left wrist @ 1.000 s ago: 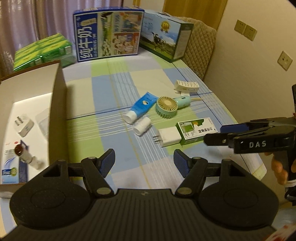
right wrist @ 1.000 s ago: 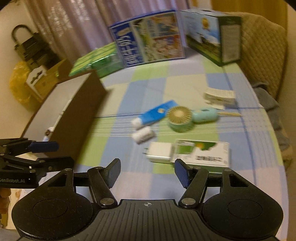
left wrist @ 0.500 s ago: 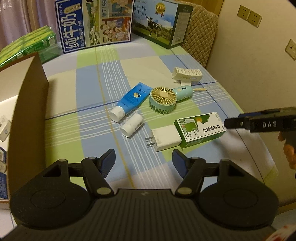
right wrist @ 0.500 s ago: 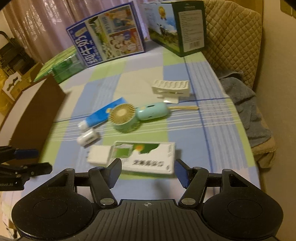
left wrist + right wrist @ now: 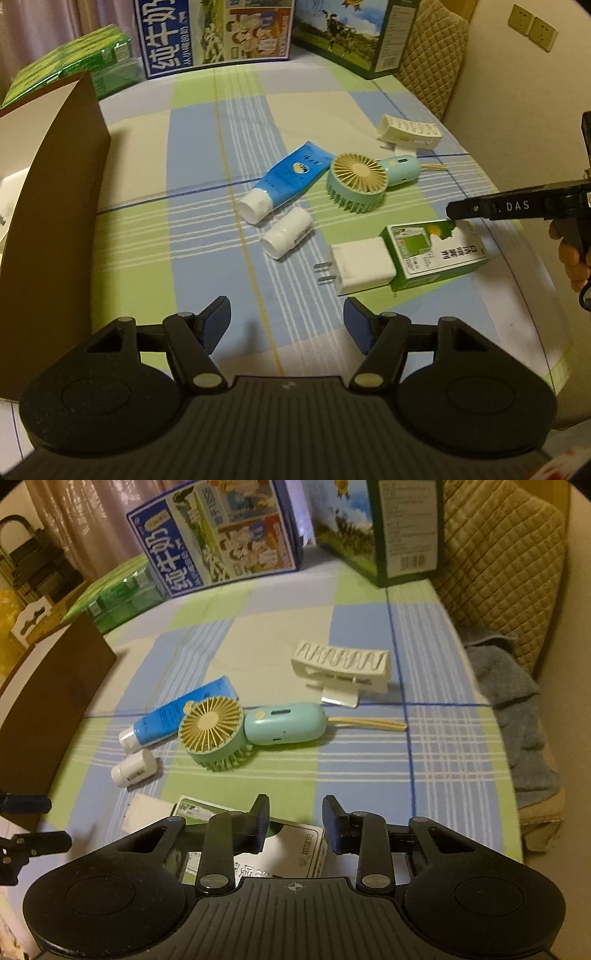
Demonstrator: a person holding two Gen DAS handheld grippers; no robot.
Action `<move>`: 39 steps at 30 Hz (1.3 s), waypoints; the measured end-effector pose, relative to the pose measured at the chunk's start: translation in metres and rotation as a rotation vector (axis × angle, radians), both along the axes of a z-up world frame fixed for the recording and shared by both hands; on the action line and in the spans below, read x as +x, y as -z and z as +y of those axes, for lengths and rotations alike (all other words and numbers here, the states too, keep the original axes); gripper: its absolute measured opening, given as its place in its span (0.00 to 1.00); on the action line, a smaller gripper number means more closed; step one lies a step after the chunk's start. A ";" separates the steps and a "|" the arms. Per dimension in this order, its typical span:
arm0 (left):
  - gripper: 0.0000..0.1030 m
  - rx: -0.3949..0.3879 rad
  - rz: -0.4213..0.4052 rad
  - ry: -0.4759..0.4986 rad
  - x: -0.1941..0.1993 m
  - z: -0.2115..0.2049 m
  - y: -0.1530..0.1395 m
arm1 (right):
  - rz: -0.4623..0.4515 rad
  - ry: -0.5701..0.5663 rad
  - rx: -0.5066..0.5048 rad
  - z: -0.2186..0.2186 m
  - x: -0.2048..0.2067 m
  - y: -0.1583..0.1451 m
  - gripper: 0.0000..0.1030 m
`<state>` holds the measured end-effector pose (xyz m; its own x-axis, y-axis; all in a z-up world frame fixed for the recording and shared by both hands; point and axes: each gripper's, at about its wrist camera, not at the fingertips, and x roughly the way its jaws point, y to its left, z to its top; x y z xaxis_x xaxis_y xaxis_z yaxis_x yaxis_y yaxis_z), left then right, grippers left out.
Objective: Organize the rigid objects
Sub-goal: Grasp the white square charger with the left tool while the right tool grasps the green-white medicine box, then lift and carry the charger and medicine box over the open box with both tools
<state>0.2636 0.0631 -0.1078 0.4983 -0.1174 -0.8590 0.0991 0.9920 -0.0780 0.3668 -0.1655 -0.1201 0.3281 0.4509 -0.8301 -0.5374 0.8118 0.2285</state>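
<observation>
While the right gripper (image 5: 293, 825) narrows its jaws above the green-and-white carton (image 5: 439, 251), having come down and across from its wider stance a second ago, the carton lies under the pads and not yet visibly pinched; in the left wrist view the gripper's tip sits over the carton's far corner.

Item 1, green-and-white carton: flat on the checked bedspread (image 5: 192, 177), near its right edge, long side touching the white plug adapter (image 5: 360, 266). Judged the piece now being picked.

Item 2, white plug adapter: prongs toward the left, just beside the carton.

Item 3, small white bottle (image 5: 286, 238): on its side, mid-spread, just beside the cap of the blue tube (image 5: 286, 182).

Item 4, handheld fan (image 5: 236, 733): teal, lying with its grille up, handle toward the right edge, strap trailing.

Item 5, white clip (image 5: 341, 666): farther back, apart from the fan.

Item 6, brown cardboard box (image 5: 55, 206): at the left edge, taken to be the destination; its contents are barely in view now.

Left gripper (image 5: 286, 325): jaws apart, nothing between them, lower and nearer the spread's front edge than a second ago.

Status: sorting appears partly done, with six loose pieces still on the spread. The closing suggests a grasp is imminent, though the adapter touching the carton may be dragged along.
</observation>
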 end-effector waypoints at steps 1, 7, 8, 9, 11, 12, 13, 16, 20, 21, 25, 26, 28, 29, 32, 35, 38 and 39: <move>0.61 0.001 0.003 -0.004 0.000 0.001 0.001 | -0.003 -0.003 0.006 -0.002 -0.001 0.001 0.29; 0.61 0.003 0.018 -0.020 0.003 0.003 0.007 | 0.054 -0.015 0.018 -0.014 -0.023 -0.001 0.29; 0.61 0.001 0.020 -0.022 0.004 0.003 0.008 | 0.066 -0.022 0.019 -0.017 -0.029 -0.002 0.29; 0.61 -0.001 0.023 -0.022 0.004 0.004 0.009 | 0.079 -0.027 0.019 -0.019 -0.035 -0.002 0.29; 0.61 -0.004 0.028 -0.022 0.004 0.004 0.011 | 0.116 -0.048 0.019 -0.023 -0.048 -0.001 0.29; 0.61 -0.006 0.029 -0.021 0.004 0.004 0.012 | 0.129 -0.060 0.019 -0.023 -0.053 -0.001 0.29; 0.61 -0.008 0.031 -0.020 0.003 0.004 0.012 | 0.133 -0.069 0.016 -0.022 -0.058 -0.002 0.29; 0.61 -0.016 0.033 -0.022 0.002 0.004 0.014 | 0.085 -0.096 -0.015 -0.015 -0.071 -0.004 0.46; 0.61 -0.020 0.035 -0.028 0.000 0.004 0.015 | 0.003 -0.160 -0.064 0.004 -0.077 -0.005 0.69; 0.61 -0.021 0.036 -0.028 -0.001 0.004 0.016 | -0.002 -0.183 -0.076 0.010 -0.078 -0.004 0.69; 0.61 -0.025 0.037 -0.027 -0.002 0.000 0.017 | -0.048 -0.252 -0.149 0.031 -0.085 0.008 0.69; 0.61 -0.028 0.035 -0.026 -0.002 -0.002 0.017 | -0.055 -0.264 -0.161 0.035 -0.086 0.011 0.69; 0.61 -0.034 0.030 -0.018 -0.001 -0.004 0.017 | -0.056 -0.266 -0.174 0.039 -0.086 0.017 0.68; 0.61 -0.037 0.026 -0.012 -0.001 -0.005 0.017 | -0.059 -0.264 -0.179 0.039 -0.086 0.018 0.67; 0.61 -0.045 0.001 0.007 0.002 -0.013 0.016 | -0.061 -0.243 -0.189 0.036 -0.082 0.021 0.54; 0.61 -0.055 -0.034 0.034 0.005 -0.022 0.015 | -0.066 -0.192 -0.205 0.026 -0.073 0.019 0.54; 0.61 -0.044 -0.068 0.063 0.009 -0.034 0.015 | -0.059 -0.137 -0.220 0.014 -0.063 0.018 0.54; 0.61 -0.042 -0.077 0.071 0.010 -0.039 0.016 | -0.058 -0.126 -0.222 0.010 -0.060 0.018 0.54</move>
<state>0.2741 0.0244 -0.1235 0.5517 -0.1903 -0.8120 0.1768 0.9782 -0.1091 0.3072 -0.1559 -0.1379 0.3310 0.2995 -0.8948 -0.6441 0.7647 0.0178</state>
